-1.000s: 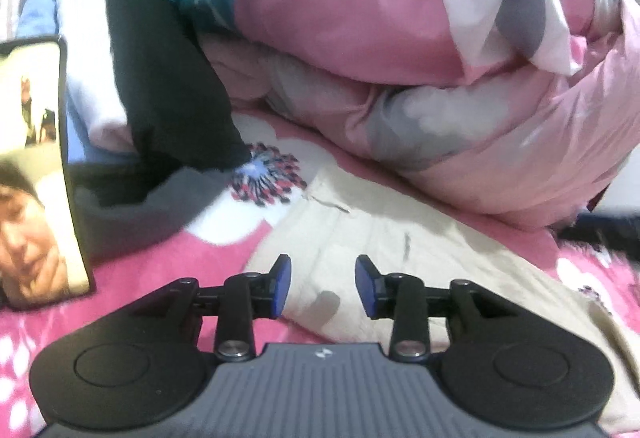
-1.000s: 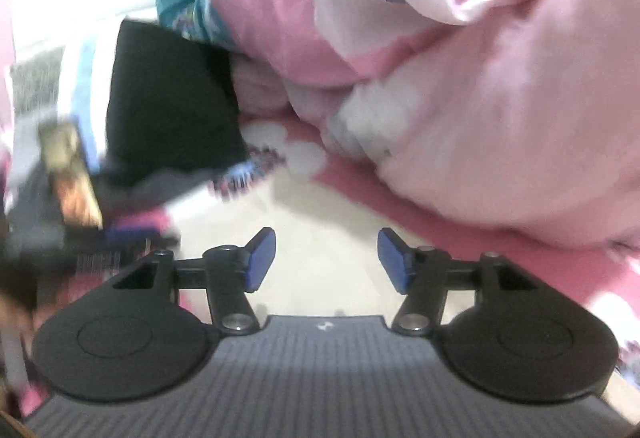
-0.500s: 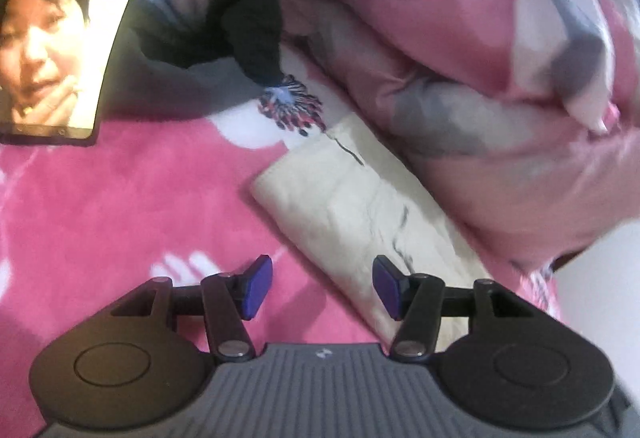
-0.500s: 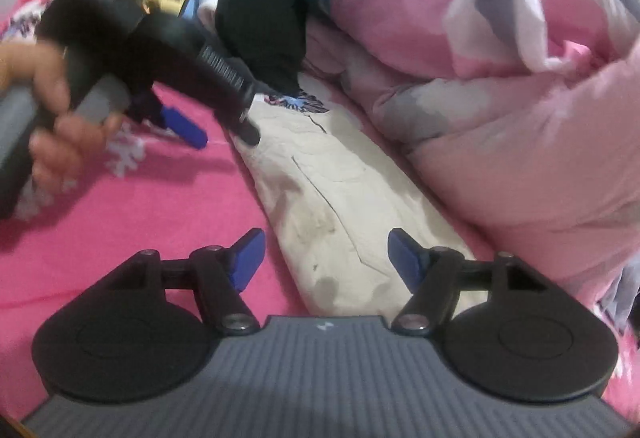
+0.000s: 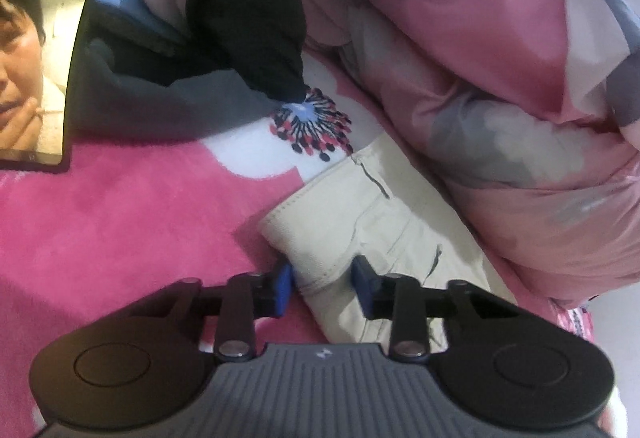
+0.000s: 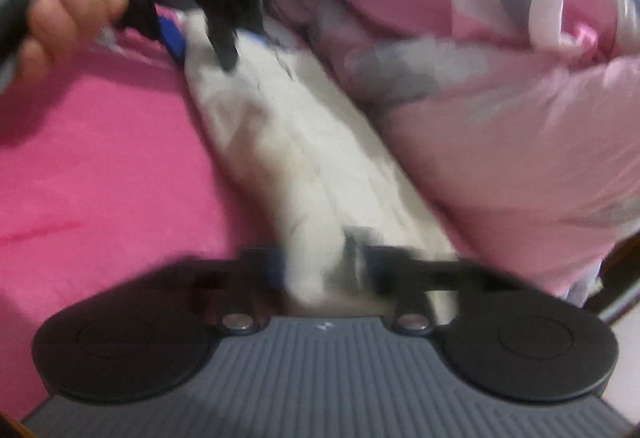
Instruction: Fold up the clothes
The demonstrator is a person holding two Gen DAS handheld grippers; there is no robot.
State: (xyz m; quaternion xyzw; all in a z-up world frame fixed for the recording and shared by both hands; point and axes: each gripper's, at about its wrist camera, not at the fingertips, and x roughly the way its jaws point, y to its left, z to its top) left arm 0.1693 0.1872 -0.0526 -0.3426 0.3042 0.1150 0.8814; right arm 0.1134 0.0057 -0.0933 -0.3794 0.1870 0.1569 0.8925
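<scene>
Closing jaws astride cream trousers (image 5: 360,222)

Even indoor light; right wrist view motion-blurred, both fisheye-bent at the edges.

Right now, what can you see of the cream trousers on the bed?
The cream woven cotton-looking trousers lie flat in a long narrow strip on the pink floral bedspread, their far side against the bunched pink quilt. Seams and a small zip show near one end. The left tool is closing on that end; the right tool, blurred, is closing on the other.
</scene>
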